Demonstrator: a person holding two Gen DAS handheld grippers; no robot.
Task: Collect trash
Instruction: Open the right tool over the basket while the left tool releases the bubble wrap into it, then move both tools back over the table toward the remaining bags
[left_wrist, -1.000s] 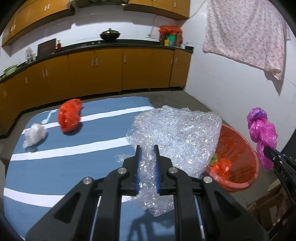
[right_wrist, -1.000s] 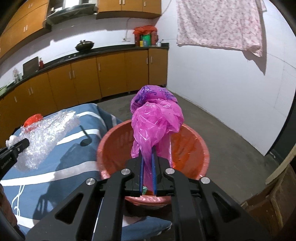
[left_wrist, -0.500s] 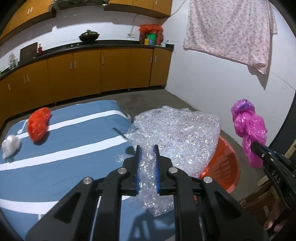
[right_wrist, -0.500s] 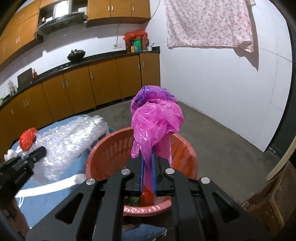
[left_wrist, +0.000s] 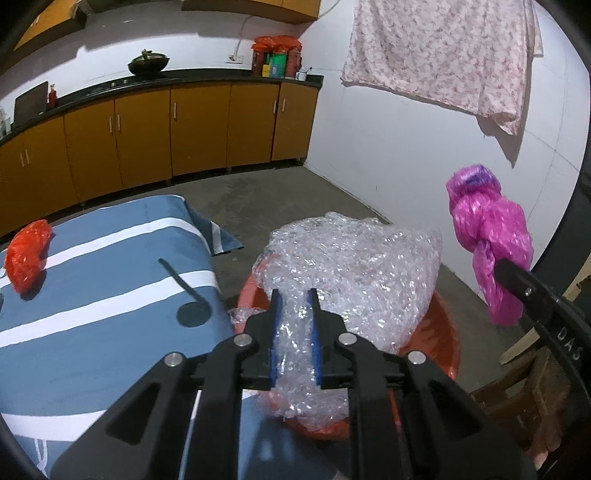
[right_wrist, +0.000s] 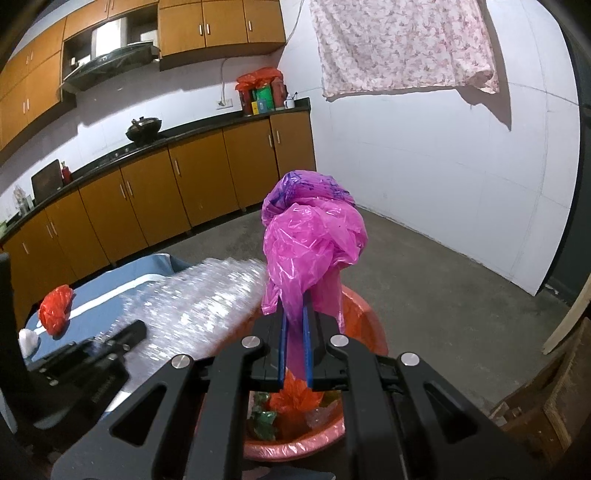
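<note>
Currently, from the left wrist I see my left gripper (left_wrist: 294, 306) opening, crumpled clear bubble wrap (left_wrist: 354, 266) between its pads above the red basin (left_wrist: 448, 354). From the right wrist, my right gripper (right_wrist: 295, 321) stays clamped on a knotted magenta bag (right_wrist: 314, 247) over that basin (right_wrist: 365, 325)

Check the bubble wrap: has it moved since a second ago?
Yes. In the left wrist view the bubble wrap, between the opening left gripper jaws, went from above the striped blue cloth rightward to over the red basin.
</note>
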